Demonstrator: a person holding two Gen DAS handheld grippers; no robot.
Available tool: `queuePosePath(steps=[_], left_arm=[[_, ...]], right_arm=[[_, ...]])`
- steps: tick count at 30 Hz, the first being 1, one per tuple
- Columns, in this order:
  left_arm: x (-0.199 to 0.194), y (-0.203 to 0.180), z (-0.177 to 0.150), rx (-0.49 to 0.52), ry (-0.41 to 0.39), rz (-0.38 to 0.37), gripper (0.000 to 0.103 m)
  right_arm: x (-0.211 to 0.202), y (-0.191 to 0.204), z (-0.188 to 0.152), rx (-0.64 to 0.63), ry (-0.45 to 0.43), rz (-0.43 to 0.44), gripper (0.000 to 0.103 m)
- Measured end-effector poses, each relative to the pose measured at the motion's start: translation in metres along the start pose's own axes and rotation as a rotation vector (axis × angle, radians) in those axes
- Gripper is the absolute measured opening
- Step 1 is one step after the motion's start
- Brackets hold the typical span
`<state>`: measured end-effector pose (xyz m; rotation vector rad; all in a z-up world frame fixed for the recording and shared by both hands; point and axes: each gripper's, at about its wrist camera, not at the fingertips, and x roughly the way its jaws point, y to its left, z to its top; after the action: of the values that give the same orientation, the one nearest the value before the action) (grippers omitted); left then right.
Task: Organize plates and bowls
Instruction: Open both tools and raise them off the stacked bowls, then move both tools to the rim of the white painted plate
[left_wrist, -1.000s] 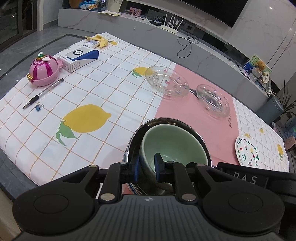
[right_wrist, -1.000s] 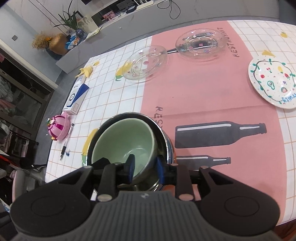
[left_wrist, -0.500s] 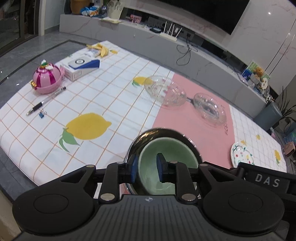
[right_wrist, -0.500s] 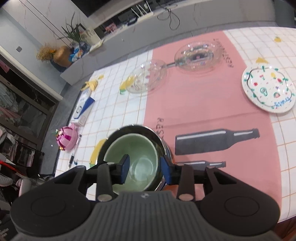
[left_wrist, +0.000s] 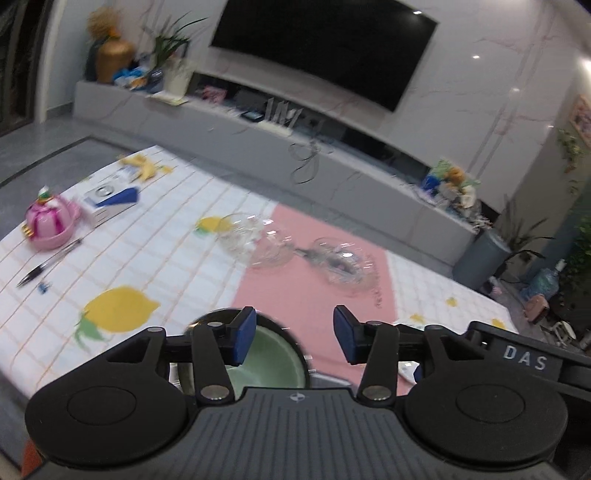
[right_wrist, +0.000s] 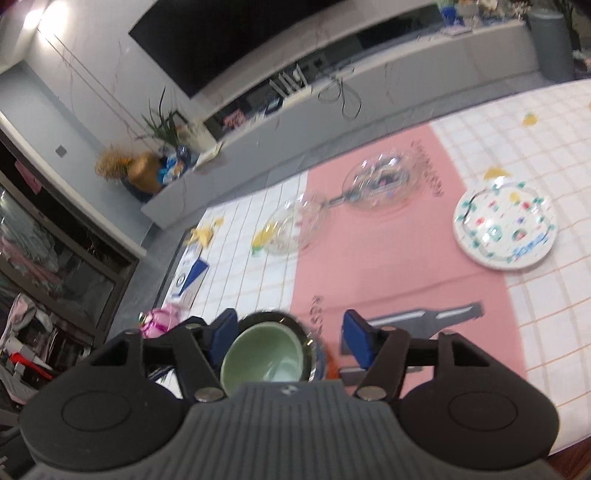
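Note:
A green bowl (left_wrist: 269, 363) sits nested inside a steel bowl (left_wrist: 214, 317) near the table's front edge; it also shows in the right wrist view (right_wrist: 264, 360). My left gripper (left_wrist: 293, 338) is open and empty, raised above and behind the bowls. My right gripper (right_wrist: 290, 338) is open and empty, also above them. Two clear glass dishes (left_wrist: 255, 245) (left_wrist: 341, 266) lie farther back, also in the right wrist view (right_wrist: 291, 229) (right_wrist: 380, 182). A white patterned plate (right_wrist: 504, 229) lies at the right.
A pink toy pot (left_wrist: 50, 221), a blue-white box (left_wrist: 110, 201), a pen (left_wrist: 48, 267), a clip (left_wrist: 44, 287) and a banana peel (left_wrist: 144, 168) lie on the left part of the tablecloth. A TV bench stands behind the table.
Both grippers have opened, let go of the bowls' rims and lifted up and back. The green bowl stays nested in the steel bowl on the table.

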<state>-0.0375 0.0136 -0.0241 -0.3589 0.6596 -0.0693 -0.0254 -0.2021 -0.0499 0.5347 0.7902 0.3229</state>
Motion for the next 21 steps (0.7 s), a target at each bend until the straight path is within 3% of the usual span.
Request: queuePosePath(steps=[9, 21], left_arm=[[0.019, -0.037, -0.015, 0.018, -0.003, -0.026, 0.061], [0.071, -0.090, -0.037, 0.046, 0.092, -0.096, 0.061]], right_arm=[[-0.027, -0.039, 0.007, 0.002, -0.105, -0.060, 0.072], [-0.033, -0.133, 0.016, 0.180, -0.127, -0.143, 0.070]])
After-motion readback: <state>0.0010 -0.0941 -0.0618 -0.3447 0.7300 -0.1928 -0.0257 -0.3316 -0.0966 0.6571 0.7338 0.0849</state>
